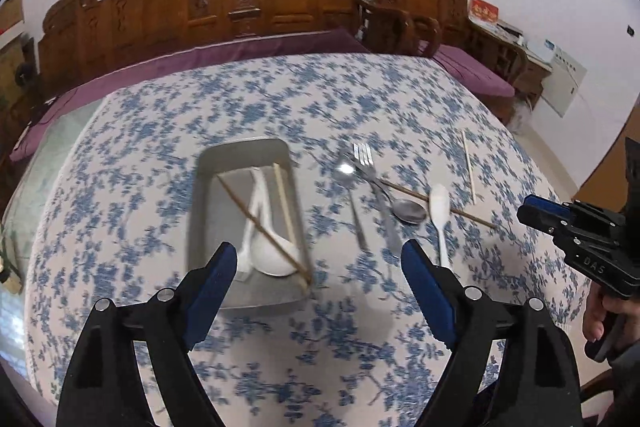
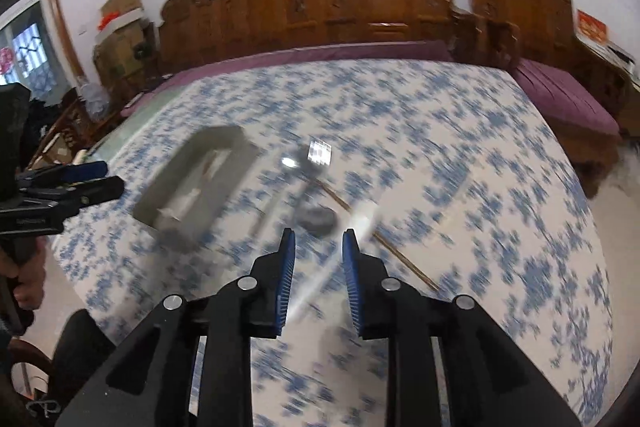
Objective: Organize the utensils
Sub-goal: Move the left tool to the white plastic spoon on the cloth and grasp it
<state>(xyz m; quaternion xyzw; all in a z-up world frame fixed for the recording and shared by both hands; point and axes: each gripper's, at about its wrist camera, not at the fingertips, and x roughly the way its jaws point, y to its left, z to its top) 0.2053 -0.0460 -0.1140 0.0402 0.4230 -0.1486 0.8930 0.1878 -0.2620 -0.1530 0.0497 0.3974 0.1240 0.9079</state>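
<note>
The grey tray [image 1: 244,163] sits on the flowered tablecloth [image 1: 280,99] and already holds two chopsticks and white plastic pieces, one of them a white spoon [image 1: 276,259]. To its right, loose on the cloth, lie a fork [image 1: 366,163], two metal spoons, one [image 1: 345,173] with its bowl at the far end and one [image 1: 409,211] with its bowl near, a white rice paddle [image 1: 439,205], a dark chopstick [image 1: 472,215] running under them, and a pale chopstick [image 1: 468,163] further right. The left gripper [image 1: 316,267] hangs over the near end of the tray with its jaws wide and nothing between them. The right gripper [image 2: 318,239] is aimed at the loose pile with its jaws only narrowly apart and empty; the paddle handle [image 2: 320,283] appears in the gap, though the right wrist view is too blurred to tell how close the pads are. The step in hand looks like picking the next piece, probably the paddle. To do it well, the right hand should slow down, line the pads across the thin handle, and close there, well away from the spoon bowl that lies just beside the blade. Lifting straight up should keep the chopstick underneath from rolling. The left gripper is best kept clear of the tray's right edge so the drop has room.
</note>
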